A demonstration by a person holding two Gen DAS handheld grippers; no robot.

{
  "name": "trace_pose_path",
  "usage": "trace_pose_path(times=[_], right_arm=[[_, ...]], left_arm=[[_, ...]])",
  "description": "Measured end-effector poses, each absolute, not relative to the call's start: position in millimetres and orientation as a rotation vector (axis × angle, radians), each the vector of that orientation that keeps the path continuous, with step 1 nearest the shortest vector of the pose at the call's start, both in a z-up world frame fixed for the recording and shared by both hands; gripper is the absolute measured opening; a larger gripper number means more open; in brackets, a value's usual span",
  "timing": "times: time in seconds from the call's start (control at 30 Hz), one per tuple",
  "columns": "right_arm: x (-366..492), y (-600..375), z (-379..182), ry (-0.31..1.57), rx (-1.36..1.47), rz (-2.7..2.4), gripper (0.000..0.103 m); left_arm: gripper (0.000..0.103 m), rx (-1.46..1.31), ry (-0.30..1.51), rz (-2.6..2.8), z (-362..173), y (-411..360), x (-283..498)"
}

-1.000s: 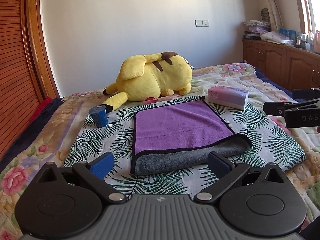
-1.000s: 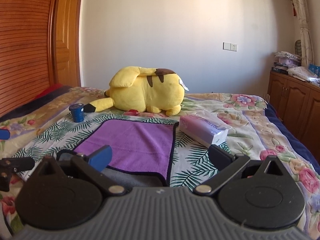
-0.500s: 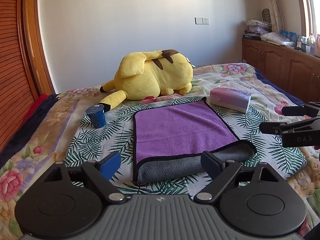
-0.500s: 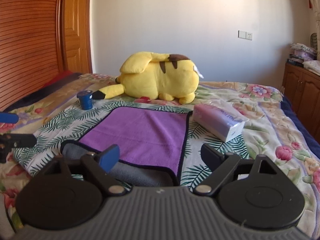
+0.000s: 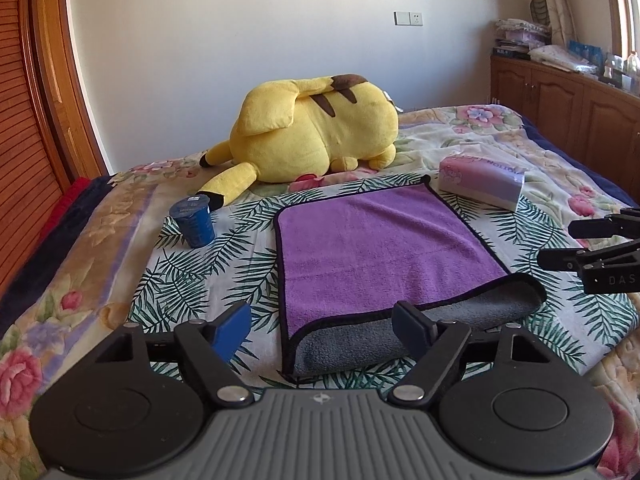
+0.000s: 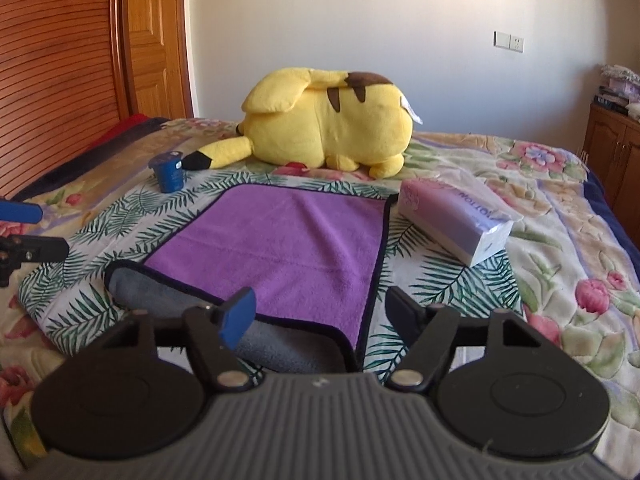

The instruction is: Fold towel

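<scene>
I have the towel (image 5: 384,248) lying flat on the bed (image 5: 100,248), purple side up, with its near edge turned so the grey underside shows along the front. It sits on the leaf-print cloth (image 5: 192,280) in the middle of the bed.

My left gripper (image 5: 322,326) hovers just short of the towel's near left corner, its fingers (image 5: 234,326) spread apart and holding nothing. My right gripper (image 6: 320,312) hangs over the near right corner, fingers (image 6: 240,312) likewise released and empty. From the left camera I see the right gripper's dark tips at the far right edge; from the right camera the left one's blue pad shows at the left edge.

Beyond the towel a yellow plush (image 5: 316,128) lies on its side. A blue cup (image 5: 192,222) stands left of the towel, near the plush's tail. A tissue pack (image 5: 480,184) lies just off the towel's far right corner. A wooden cabinet (image 5: 560,108) stands far right.
</scene>
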State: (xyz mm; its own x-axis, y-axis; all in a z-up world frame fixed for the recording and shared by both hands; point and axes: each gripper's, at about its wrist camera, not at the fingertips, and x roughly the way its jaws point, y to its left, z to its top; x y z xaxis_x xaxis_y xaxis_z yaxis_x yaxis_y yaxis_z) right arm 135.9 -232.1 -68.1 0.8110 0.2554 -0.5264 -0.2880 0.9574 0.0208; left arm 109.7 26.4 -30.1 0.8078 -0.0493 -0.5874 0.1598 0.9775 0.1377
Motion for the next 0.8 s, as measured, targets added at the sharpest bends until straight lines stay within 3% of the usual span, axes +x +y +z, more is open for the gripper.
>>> trace_pose_path(times=[0.67, 0.8], right_arm=[[167.5, -231.7, -88.3, 0.637, -0.062, 0.336, 0.066], [173.8, -231.5, -93.7, 0.664, -0.062, 0.345, 0.063]], left_arm=[[0.056, 0.190, 0.693, -0.101, -58.2, 48.4, 160.4], [0.050, 0.182, 0.712, -0.104, -65.4, 53.7, 169.8]])
